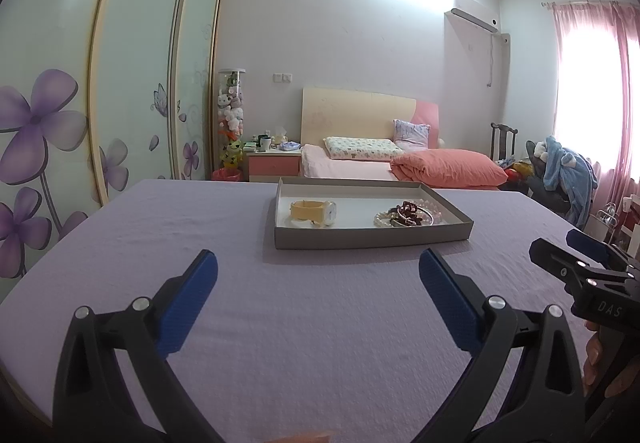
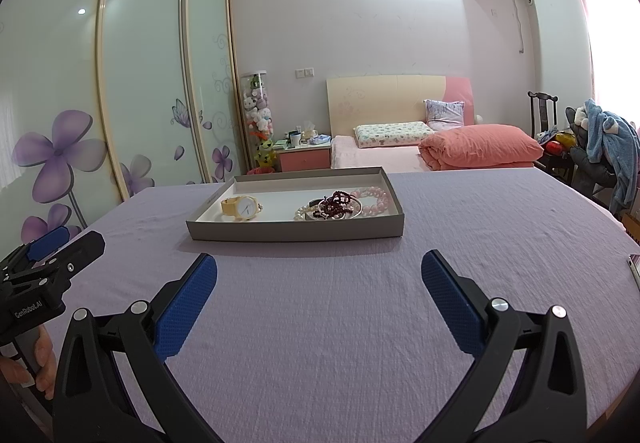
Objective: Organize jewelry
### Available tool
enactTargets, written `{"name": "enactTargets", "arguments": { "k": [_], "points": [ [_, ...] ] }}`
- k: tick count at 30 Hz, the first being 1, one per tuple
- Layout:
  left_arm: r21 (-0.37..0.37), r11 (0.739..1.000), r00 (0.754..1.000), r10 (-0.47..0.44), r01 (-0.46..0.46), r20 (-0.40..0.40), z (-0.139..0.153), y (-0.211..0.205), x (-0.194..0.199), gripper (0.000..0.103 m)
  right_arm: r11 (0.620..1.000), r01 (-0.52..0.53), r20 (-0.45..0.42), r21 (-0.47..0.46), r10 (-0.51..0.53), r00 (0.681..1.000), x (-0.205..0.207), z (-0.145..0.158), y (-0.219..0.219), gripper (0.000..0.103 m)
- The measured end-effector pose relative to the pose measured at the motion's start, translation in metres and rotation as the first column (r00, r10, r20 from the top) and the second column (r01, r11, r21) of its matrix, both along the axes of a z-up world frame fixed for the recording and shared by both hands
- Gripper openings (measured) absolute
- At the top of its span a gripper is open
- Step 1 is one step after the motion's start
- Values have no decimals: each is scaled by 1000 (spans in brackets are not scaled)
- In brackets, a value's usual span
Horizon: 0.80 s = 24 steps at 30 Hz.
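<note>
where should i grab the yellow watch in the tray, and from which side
Grip the yellow strap loop of the watch, coming down from above. It lies on its side apart from the bracelet pile, and the tray walls probably block a low approach. The left gripper looks nearer.

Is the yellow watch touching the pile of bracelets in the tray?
Apart. The right wrist view shows bare white tray floor between the yellow watch and the pile of bracelets.

Left tongs [image 1: 318, 271] gaping wide, empty; right tongs [image 2: 319, 271] likewise, side by side.
</note>
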<state>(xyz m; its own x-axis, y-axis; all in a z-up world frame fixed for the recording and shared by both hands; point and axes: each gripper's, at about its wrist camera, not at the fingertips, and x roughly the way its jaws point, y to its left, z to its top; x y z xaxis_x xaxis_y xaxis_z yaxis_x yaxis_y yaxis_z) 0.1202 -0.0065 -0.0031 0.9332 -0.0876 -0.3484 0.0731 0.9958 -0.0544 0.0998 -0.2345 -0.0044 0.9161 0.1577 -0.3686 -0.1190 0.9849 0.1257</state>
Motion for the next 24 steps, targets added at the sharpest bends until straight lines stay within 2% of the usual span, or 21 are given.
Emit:
{"name": "enactTargets", "arguments": {
  "k": [24],
  "points": [
    [12, 1000, 1000, -4, 4, 0, -3, -3, 4, 99, 1000, -1, -1, -1, 1, 1000, 0, 3, -1, 101]
  ]
}}
